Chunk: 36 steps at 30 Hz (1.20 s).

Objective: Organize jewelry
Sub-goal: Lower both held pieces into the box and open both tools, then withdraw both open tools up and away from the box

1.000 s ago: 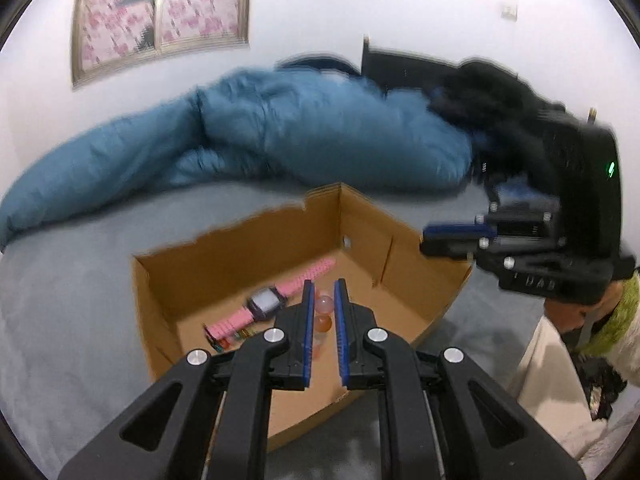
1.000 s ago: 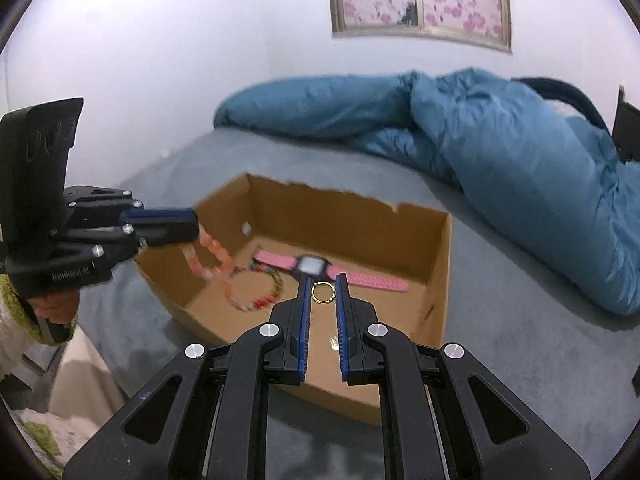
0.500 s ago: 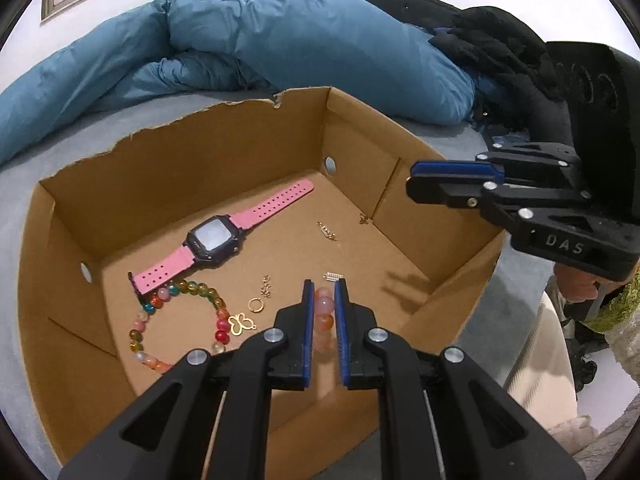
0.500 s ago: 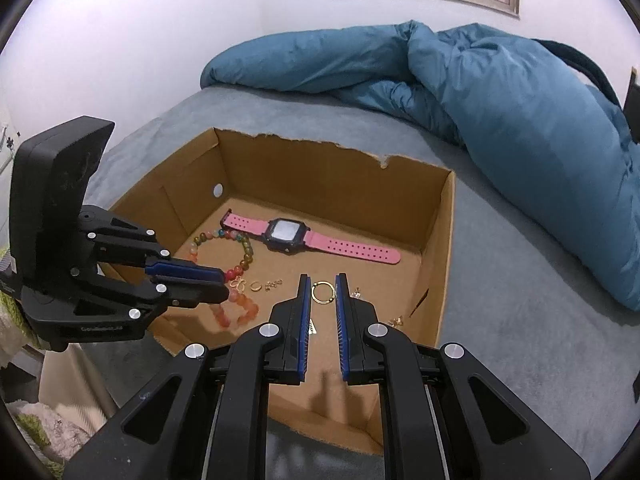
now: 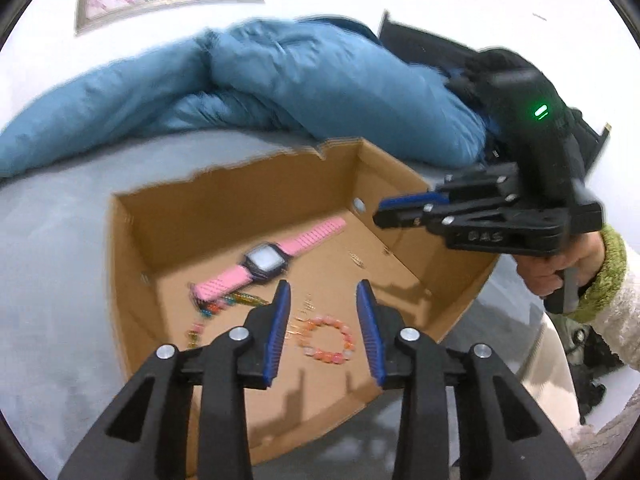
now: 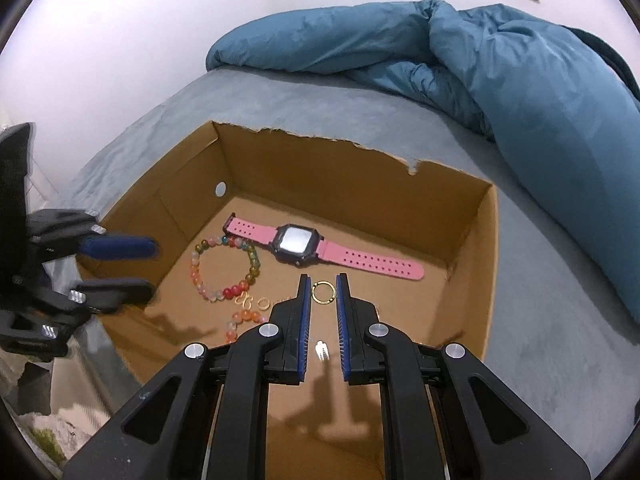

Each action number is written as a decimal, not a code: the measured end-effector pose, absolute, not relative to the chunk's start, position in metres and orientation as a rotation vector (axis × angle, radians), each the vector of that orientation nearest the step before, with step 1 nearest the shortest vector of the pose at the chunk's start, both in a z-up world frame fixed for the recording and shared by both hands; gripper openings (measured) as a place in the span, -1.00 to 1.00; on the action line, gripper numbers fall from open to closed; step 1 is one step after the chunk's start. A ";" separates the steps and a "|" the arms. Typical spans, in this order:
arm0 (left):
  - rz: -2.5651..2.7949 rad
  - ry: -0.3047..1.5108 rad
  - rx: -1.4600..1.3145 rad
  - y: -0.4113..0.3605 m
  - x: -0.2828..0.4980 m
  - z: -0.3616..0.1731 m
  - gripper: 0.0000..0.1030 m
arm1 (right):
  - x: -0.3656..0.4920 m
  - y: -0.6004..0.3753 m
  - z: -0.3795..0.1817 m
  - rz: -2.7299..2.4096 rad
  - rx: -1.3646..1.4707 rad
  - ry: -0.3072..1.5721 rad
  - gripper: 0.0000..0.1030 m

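Resting in box [image 6: 486,248]: watch [image 6: 298,245], bracelets [image 5: 328,339].
Left gripper [image 5: 323,312]: wide open, empty.
Right gripper [image 6: 322,300]: slightly parted, empty, over ring [image 6: 322,292].

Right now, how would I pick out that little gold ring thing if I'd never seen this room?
Find the open cardboard box on the grey bed, then the pink watch lying across its floor. Just in front of the watch face lies the gold hoop, a thin plain circle. Unlike the multicoloured bead bracelet to its left, it has no beads.
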<state>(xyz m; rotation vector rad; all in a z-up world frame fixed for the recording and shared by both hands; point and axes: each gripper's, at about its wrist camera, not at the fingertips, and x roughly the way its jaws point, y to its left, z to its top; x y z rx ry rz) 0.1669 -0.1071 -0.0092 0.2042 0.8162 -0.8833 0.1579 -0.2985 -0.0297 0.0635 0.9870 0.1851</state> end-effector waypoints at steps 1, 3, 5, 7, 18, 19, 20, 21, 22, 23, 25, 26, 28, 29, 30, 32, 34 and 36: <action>-0.862 0.792 0.194 -0.098 0.166 -0.002 -0.27 | 0.161 -0.299 -0.030 0.183 0.066 0.990 -0.74; -0.819 0.748 0.172 -0.081 0.165 0.009 -0.18 | 0.164 -0.300 -0.030 0.176 0.072 0.986 -0.70; -0.770 0.716 0.149 -0.065 0.165 0.018 -0.05 | 0.163 -0.303 -0.027 0.170 0.092 0.973 -0.66; -0.738 0.706 0.126 -0.053 0.166 0.022 0.02 | 0.158 -0.306 -0.022 0.169 0.116 0.953 -0.63; -0.618 0.829 0.038 -0.014 0.169 0.000 0.20 | 0.088 -0.352 0.016 -0.020 0.299 0.811 -0.28; -0.611 0.850 0.029 -0.014 0.170 -0.005 0.23 | 0.078 -0.359 0.015 -0.041 0.342 0.810 -0.26; -0.608 0.865 0.022 -0.014 0.172 -0.008 0.24 | 0.070 -0.364 0.012 -0.054 0.376 0.814 -0.22; -0.600 0.895 0.010 -0.014 0.174 -0.014 0.24 | 0.066 -0.367 0.008 -0.055 0.403 0.821 -0.18; -0.600 0.918 -0.003 -0.014 0.176 -0.019 0.25 | 0.060 -0.371 0.000 -0.048 0.453 0.845 -0.17; -0.603 0.941 -0.017 -0.014 0.178 -0.024 0.26 | 0.057 -0.373 -0.008 -0.039 0.487 0.868 -0.15; -0.591 0.983 -0.042 -0.017 0.182 -0.033 0.25 | 0.056 -0.372 -0.022 -0.025 0.529 0.922 -0.15; -0.599 1.000 -0.060 -0.017 0.183 -0.036 0.25 | 0.057 -0.370 -0.028 -0.023 0.536 0.947 -0.15; -0.622 1.040 -0.104 -0.019 0.184 -0.042 0.25 | 0.061 -0.365 -0.038 -0.015 0.549 0.990 -0.12; -0.637 1.056 -0.127 -0.020 0.184 -0.044 0.25 | 0.061 -0.362 -0.041 -0.013 0.551 0.995 -0.08; -0.645 1.059 -0.145 -0.021 0.182 -0.044 0.25 | 0.061 -0.359 -0.039 -0.018 0.536 0.990 -0.07; -0.618 1.050 -0.124 -0.027 0.180 -0.043 0.25 | 0.061 -0.355 -0.036 -0.017 0.525 0.987 -0.08; -0.597 1.035 -0.111 -0.031 0.176 -0.041 0.25 | 0.060 -0.354 -0.035 -0.019 0.525 0.990 -0.08; -0.587 1.035 -0.102 -0.033 0.173 -0.040 0.25 | 0.055 -0.355 -0.036 -0.019 0.531 0.990 -0.08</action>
